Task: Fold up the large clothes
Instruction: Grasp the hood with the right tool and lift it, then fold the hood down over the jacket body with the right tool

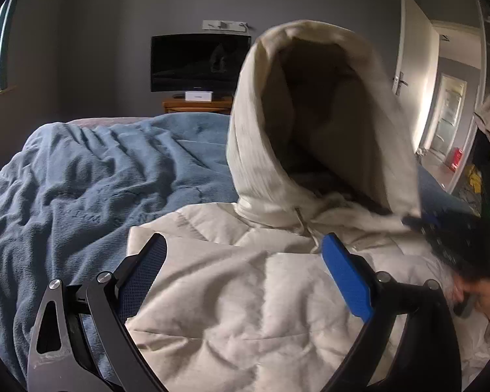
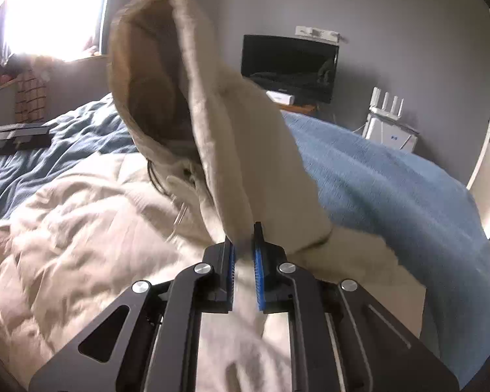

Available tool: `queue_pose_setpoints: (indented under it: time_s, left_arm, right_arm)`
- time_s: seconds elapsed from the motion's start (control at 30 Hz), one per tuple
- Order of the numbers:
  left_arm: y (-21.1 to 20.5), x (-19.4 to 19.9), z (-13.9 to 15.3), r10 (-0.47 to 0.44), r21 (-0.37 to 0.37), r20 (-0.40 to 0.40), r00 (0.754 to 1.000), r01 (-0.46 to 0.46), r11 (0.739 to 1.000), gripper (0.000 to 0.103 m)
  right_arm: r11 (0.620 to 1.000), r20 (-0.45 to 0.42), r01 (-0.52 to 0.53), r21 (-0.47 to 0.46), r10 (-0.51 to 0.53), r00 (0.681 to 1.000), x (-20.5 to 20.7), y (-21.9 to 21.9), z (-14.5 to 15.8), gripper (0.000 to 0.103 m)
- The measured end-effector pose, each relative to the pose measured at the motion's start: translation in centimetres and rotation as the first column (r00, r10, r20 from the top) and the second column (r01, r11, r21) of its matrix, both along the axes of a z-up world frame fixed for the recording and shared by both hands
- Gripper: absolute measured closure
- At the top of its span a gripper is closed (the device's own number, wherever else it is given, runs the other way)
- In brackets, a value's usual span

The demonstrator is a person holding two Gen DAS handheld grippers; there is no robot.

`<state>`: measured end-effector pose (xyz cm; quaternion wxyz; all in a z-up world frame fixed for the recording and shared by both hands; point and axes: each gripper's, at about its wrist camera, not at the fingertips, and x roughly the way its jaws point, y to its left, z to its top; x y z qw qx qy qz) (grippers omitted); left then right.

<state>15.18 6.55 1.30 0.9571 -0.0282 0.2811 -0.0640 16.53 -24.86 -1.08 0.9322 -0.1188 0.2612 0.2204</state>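
Observation:
A cream quilted hooded jacket (image 1: 245,300) lies on a bed with a blue blanket (image 1: 91,176). Its hood (image 1: 313,114) stands lifted upright and is motion-blurred. My left gripper (image 1: 241,251) is open, its blue-padded fingers spread wide just above the jacket's chest below the zipper. My right gripper (image 2: 244,241) is shut on the hood's edge (image 2: 238,163) and holds it up over the jacket body (image 2: 81,228). The right gripper also shows blurred at the right in the left wrist view (image 1: 454,238).
A dark monitor (image 1: 199,62) stands on a wooden stand beyond the bed. An open door (image 1: 415,75) and hallway are at the right. A bright window (image 2: 49,9) is at the left, a white router (image 2: 388,121) by the wall.

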Motion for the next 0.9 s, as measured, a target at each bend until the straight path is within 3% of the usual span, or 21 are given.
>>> queue_pose_setpoints:
  time_s: [0.17,0.27,0.33,0.37,0.4,0.53,0.57,0.67,0.8,0.9]
  left_arm:
    - [0.3,-0.2,0.3,-0.004,0.019,0.021,1.0,0.004,1.0,0.012]
    - [-0.3,-0.8,0.7,-0.014,0.078,0.062,0.998,0.009,0.997,0.017]
    - [-0.7,-1.1,1.0,-0.04,0.107,0.076,0.996,0.032,0.994,0.05]
    - [-0.9,-1.2,1.0,-0.041,0.14,0.065,0.997,0.032,0.99,0.078]
    - [-1.0,-1.2,0.9,-0.045,0.155,0.054,0.998,0.036,0.987,0.085]
    - [-1.0,-2.7,0.8,-0.067,0.161,-0.008,0.998,0.067,0.985,0.089]
    - [-1.1,-3.2,0.9,-0.073,0.165,-0.026,0.997,0.077,0.983,0.089]
    - [-1.7,-4.9,1.0,-0.115,0.191,-0.08,0.99,0.128,0.973,0.089]
    - [-2.7,-6.7,-0.7,-0.168,0.286,-0.122,0.978,0.196,0.938,0.089]
    - [-2.0,-6.2,-3.0,-0.151,0.249,-0.159,0.976,0.188,0.95,0.089]
  right_arm:
    - [0.996,-0.026,-0.031,-0.088,0.029,0.999,-1.1,-0.2,-2.0,0.095]
    - [0.995,-0.042,-0.038,-0.092,0.034,0.999,-1.3,-0.3,-2.4,0.095]
    - [0.994,-0.05,-0.042,-0.101,0.037,0.998,-1.5,-0.2,-2.7,0.095]
    - [0.994,-0.051,-0.038,-0.106,0.033,0.998,-1.7,-0.1,-2.7,0.095]
    - [0.993,-0.053,-0.028,-0.111,0.022,0.998,-1.9,-0.1,-2.7,0.094]
    - [0.992,-0.077,0.004,-0.124,-0.014,0.997,-2.6,0.0,-1.8,0.088]
    - [0.992,-0.086,0.005,-0.125,-0.016,0.996,-2.9,0.0,-1.5,0.081]
    - [0.995,-0.08,-0.016,-0.095,0.008,0.997,-4.7,-0.7,-0.2,0.048]
    - [0.996,-0.043,-0.075,-0.043,0.073,0.996,-6.8,-1.0,1.7,0.045]
    - [0.996,-0.076,-0.041,0.085,0.048,0.996,-6.2,-0.8,3.1,0.045]
